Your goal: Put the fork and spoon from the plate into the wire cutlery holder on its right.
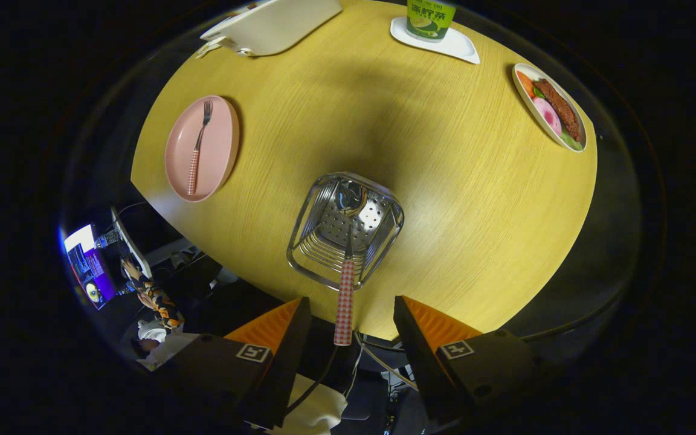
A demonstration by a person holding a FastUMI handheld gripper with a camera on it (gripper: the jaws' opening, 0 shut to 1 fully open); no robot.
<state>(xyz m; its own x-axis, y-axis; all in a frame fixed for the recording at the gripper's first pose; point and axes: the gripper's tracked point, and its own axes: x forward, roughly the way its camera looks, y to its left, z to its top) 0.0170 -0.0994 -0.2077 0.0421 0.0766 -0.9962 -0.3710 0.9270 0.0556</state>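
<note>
Now the gripper (348, 320) gapes open; spoon (346, 284) stands in the wire cutlery holder (306, 226), fork (197, 148) waits on the pink plate (221, 151) far left.

Spoon (345, 284) stands in the wire holder (344, 228), seemingly released; hand-held gripper (352, 317) open around its handle.

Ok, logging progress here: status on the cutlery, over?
Gripper open, above holder. Spoon standing in wire cutlery holder, released. Fork on pink plate. Nothing blocking.
</note>
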